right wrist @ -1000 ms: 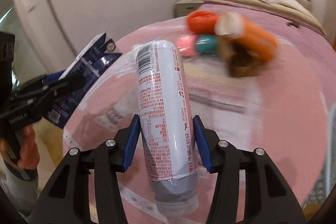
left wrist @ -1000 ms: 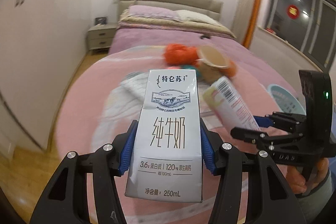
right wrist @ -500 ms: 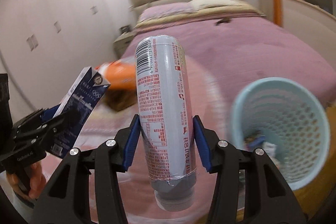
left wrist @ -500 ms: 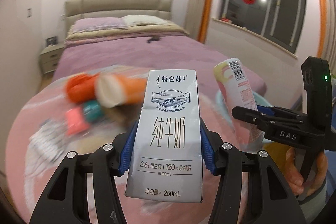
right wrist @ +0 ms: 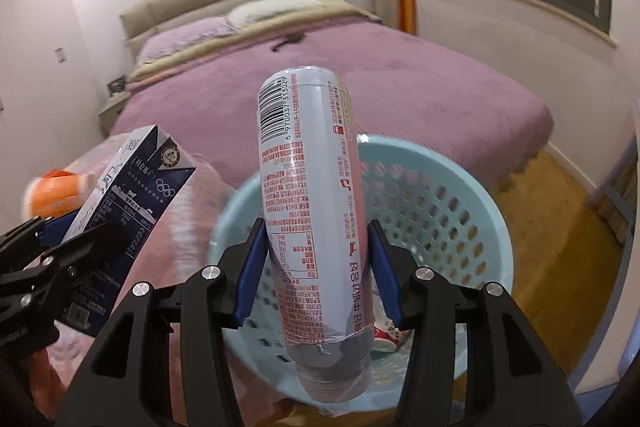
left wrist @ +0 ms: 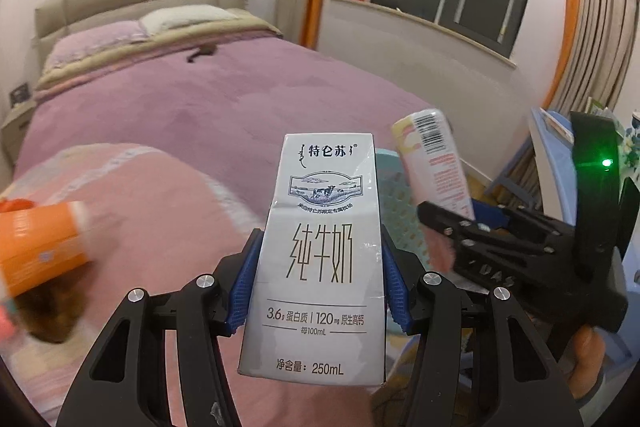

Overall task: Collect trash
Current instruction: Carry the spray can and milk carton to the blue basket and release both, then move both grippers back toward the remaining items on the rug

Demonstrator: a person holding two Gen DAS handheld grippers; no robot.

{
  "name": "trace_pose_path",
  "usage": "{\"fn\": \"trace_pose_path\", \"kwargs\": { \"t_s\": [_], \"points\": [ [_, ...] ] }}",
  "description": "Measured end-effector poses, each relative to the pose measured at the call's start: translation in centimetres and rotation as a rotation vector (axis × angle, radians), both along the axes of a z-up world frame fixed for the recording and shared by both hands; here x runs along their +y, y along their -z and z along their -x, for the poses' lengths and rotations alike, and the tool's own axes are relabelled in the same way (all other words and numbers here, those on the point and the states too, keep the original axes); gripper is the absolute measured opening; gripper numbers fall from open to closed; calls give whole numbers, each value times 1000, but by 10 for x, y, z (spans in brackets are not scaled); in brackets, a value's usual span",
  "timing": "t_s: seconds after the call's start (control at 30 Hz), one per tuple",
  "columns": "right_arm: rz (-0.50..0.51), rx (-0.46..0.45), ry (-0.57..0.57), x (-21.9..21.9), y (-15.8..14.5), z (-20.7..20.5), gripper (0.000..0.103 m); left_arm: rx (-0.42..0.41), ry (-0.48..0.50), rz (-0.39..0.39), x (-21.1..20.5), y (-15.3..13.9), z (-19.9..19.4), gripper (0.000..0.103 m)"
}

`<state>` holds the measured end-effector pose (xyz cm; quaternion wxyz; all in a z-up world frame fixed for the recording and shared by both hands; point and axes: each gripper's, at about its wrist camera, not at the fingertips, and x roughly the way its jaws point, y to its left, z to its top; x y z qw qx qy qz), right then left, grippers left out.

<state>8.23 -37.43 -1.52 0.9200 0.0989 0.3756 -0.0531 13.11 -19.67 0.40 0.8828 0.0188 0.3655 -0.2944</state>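
My left gripper is shut on a white milk carton, held upright between its blue pads; the same carton shows dark blue at the left of the right wrist view. My right gripper is shut on a white plastic bottle with red print, cap end toward the camera; that bottle appears at the right of the left wrist view. A light blue perforated bin stands on the floor right behind and below the bottle, with some wrappers inside. Only a sliver of the bin shows behind the carton.
A pink-covered round table carries an orange cup and other blurred items at the left. A purple bed fills the background. Wooden floor lies right of the bin. A blue stool and curtains stand at the far right.
Both grippers have swung right, away from the table's clutter toward the bin. The bin has come into full view behind the bottle. The grips on carton and bottle are unchanged.
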Motion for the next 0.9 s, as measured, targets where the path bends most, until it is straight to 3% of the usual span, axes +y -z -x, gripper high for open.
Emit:
{"fn": "trace_pose_path", "kwargs": {
  "t_s": [0.13,0.2,0.27,0.33,0.67,0.9],
  "points": [
    [-32,68,41,-14,24,-9,47,43,27,-7,-19,18,-9,53],
    [-58,99,61,-20,33,-14,48,62,39,10,-21,22,-11,61],
    [-95,113,77,-25,38,-16,51,73,41,36,-15,22,-10,75],
    [-123,111,82,-32,39,-15,52,78,48,57,-9,19,-5,75],
    [-96,55,11,-2,10,1,52,-5,-9,110,28,-9,26,75],
    [-80,-4,-91,46,-19,11,52,-113,-107,97,84,-33,56,75]
  ]
}}
